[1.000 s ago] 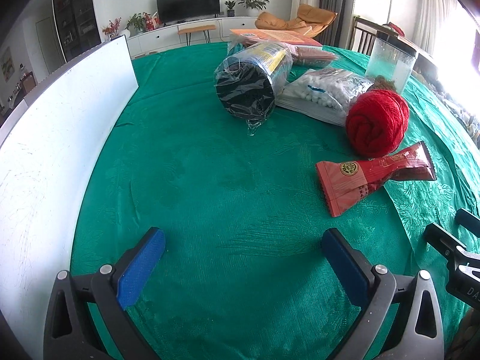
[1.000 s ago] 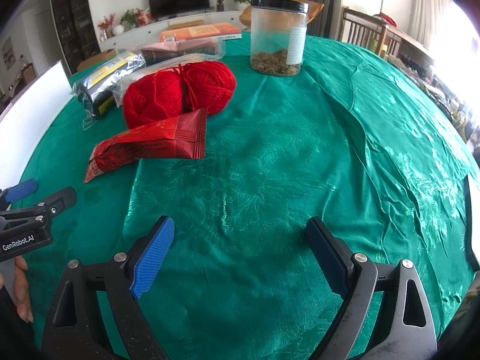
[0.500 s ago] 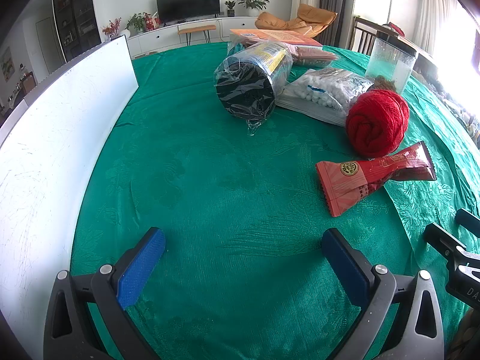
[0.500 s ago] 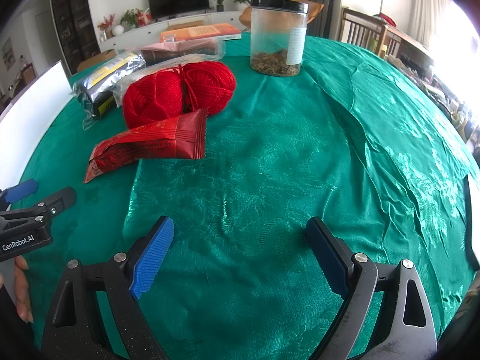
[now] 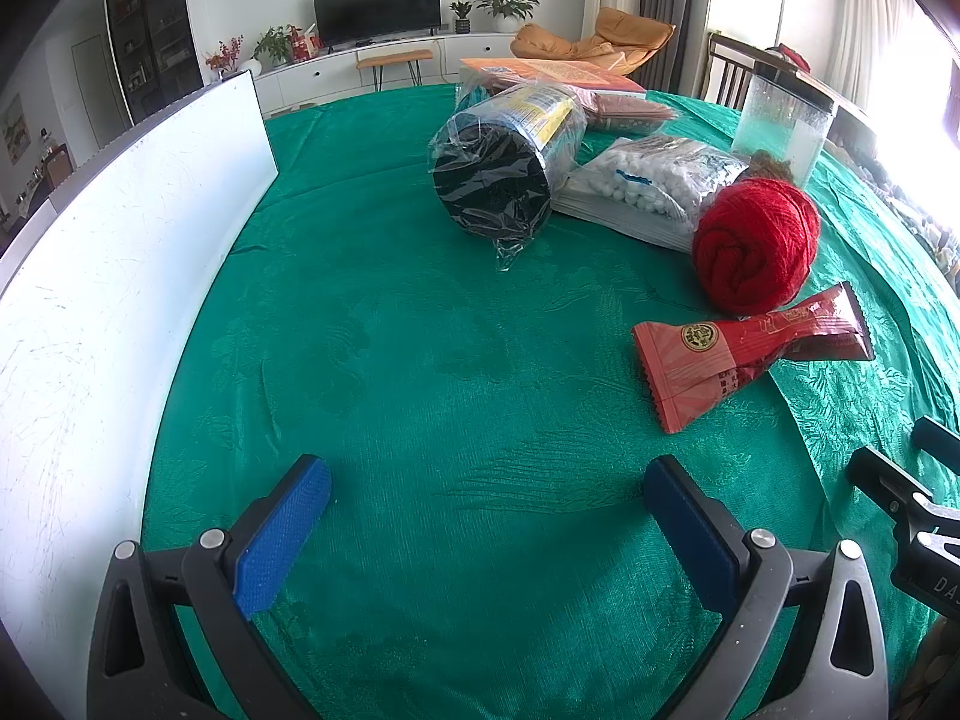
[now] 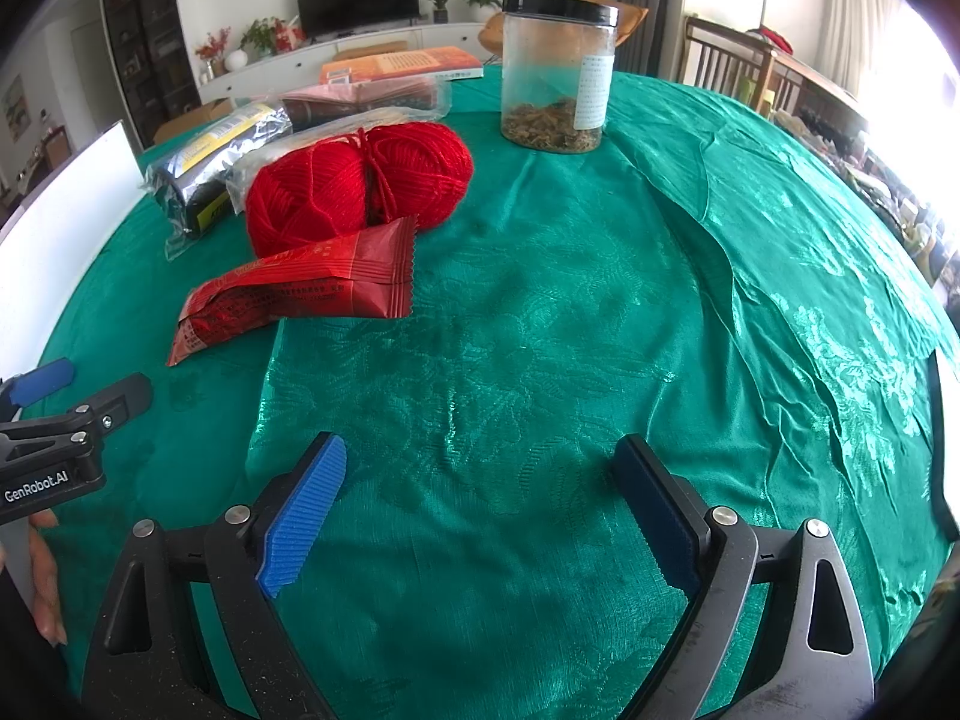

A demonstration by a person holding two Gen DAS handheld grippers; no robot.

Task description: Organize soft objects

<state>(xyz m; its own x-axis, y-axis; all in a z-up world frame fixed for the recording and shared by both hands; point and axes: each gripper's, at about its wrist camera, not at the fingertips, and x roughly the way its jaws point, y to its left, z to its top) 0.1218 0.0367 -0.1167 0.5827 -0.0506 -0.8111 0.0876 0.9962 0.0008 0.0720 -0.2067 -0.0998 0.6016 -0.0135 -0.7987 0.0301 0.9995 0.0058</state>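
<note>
Red yarn [image 5: 755, 245] and red packet [image 5: 741, 354] on green tablecloth [image 5: 420, 372] (leaf-patterned weave).

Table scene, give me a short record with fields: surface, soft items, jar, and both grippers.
surface: green tablecloth
soft items: red yarn, red snack packet, bag of cotton balls, black roll in plastic
jar: upright, black lid on
left gripper: open, empty
right gripper: open, empty

The left tool [image 6: 78, 402], seen at the edge of the right wrist view, carries the white lettering "GenRobot.AI". In the left wrist view the right tool [image 5: 918, 480] shows the letters "DA", cut off. Print on the red packet [image 6: 300, 294] and the jar [image 6: 558, 72] label is too small to read.
</note>
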